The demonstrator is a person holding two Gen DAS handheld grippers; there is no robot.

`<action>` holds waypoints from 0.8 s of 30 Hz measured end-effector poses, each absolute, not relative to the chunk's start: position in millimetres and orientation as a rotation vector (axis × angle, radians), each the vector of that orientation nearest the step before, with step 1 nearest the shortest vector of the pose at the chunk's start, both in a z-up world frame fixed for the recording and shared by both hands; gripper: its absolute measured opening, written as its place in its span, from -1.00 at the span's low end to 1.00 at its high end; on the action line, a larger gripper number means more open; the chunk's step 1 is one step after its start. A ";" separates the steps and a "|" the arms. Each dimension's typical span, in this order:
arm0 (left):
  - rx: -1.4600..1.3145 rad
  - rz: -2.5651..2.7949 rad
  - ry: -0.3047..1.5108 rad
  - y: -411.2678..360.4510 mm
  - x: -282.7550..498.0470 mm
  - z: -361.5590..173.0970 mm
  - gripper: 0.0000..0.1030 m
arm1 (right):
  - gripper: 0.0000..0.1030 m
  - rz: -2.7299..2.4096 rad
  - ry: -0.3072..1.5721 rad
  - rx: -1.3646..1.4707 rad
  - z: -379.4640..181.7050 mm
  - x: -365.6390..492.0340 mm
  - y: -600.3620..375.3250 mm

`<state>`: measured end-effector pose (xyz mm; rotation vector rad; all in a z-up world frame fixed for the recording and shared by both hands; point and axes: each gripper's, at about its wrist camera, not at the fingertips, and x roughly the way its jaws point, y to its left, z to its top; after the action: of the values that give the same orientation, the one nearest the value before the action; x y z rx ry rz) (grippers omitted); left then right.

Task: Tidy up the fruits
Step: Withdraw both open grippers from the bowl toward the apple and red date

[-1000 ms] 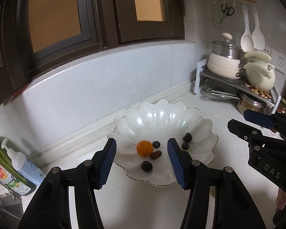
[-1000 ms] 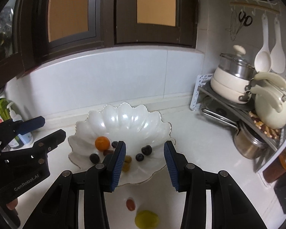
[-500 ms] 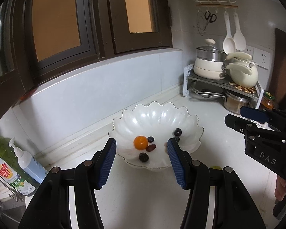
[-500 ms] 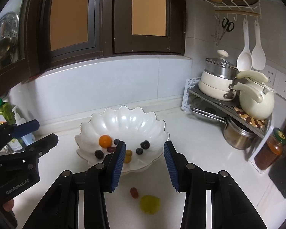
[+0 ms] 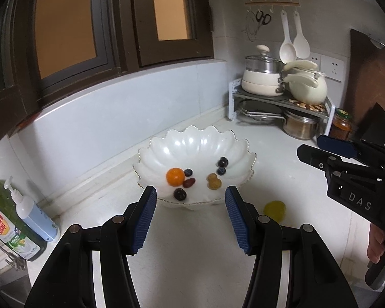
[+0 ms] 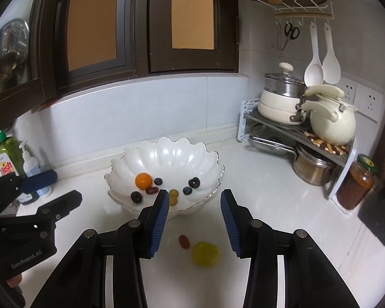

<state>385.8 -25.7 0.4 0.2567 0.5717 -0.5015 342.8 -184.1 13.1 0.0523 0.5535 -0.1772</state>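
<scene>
A white scalloped bowl [image 6: 166, 159] sits on the pale counter [image 6: 256, 205], its far rim close to the raised ledge below the wall, its near rim just ahead of both grippers. Inside lie an orange [image 6: 143, 180], a red date [image 6: 151, 190], three dark berries [image 6: 194, 182] and a larger dark one at about 7 o'clock, plus two small yellow-brown fruits [image 6: 173, 196] touching each other near the middle.

Outside the bowl, at its 5 o'clock, a yellow-green fruit [image 6: 205, 253] rests on bare counter with a small red fruit [image 6: 184, 241] just beside it at its 10 o'clock; the two look barely apart. Both lie between the bowl's near rim and the right gripper [image 6: 194, 223], seen in the gap of its fingers, which stand apart and hold nothing.

The left gripper [image 5: 190, 215] also has its fingers apart and empty, aimed at the bowl's near rim. In its view the yellow-green fruit shows at 4 o'clock of the bowl, past the right-hand finger; the red one is hidden there.

Open counter runs from the bowl toward 3 o'clock, ending at a white rack [image 6: 246, 125] stacked with pots [image 6: 282, 102] and a kettle [image 6: 332, 125], a steel pot below and a jar [image 6: 356, 187] at its near end. At 9 o'clock of the bowl, soap bottles [image 5: 18, 218] stand by the counter's edge. The room directly before both grippers is clear apart from the two loose fruits.
</scene>
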 end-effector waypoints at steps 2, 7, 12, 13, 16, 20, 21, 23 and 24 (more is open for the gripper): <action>0.256 -0.516 0.573 -26.1 384.2 -2.3 0.07 | -0.16 -0.183 0.550 0.055 10.7 339.1 -182.7; 0.271 -0.545 0.557 -27.2 379.8 -7.7 0.07 | -0.16 -0.186 0.553 0.061 3.9 332.1 -180.1; 0.282 -0.577 0.549 -29.1 376.9 -12.9 0.07 | -0.16 -0.188 0.561 0.081 -2.0 326.3 -179.4; 0.283 -0.582 0.548 -29.4 376.4 -13.9 0.07 | -0.16 -0.191 0.561 0.085 -3.0 325.3 -179.7; 0.281 -0.605 0.548 -30.5 375.3 -18.2 0.07 | -0.13 -0.199 0.563 0.094 -6.7 322.5 -180.3; 0.289 -0.636 0.537 -33.1 374.8 -24.2 0.07 | 0.02 -0.221 0.565 0.099 -12.1 319.3 -181.0; 0.287 -0.650 0.538 -33.8 374.9 -26.0 0.07 | 0.02 -0.225 0.567 0.097 -14.2 318.9 -180.9; 0.295 -0.661 0.539 -35.8 375.1 -29.3 0.07 | 0.02 -0.229 0.576 0.099 -18.1 318.7 -181.4; 0.301 -0.670 0.537 -36.9 375.0 -31.8 0.07 | 0.02 -0.228 0.580 0.104 -19.9 318.5 -181.9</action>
<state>375.0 -36.9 -31.8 0.3012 0.5369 -0.6702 318.5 -181.9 -19.9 0.1041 0.5797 -0.2281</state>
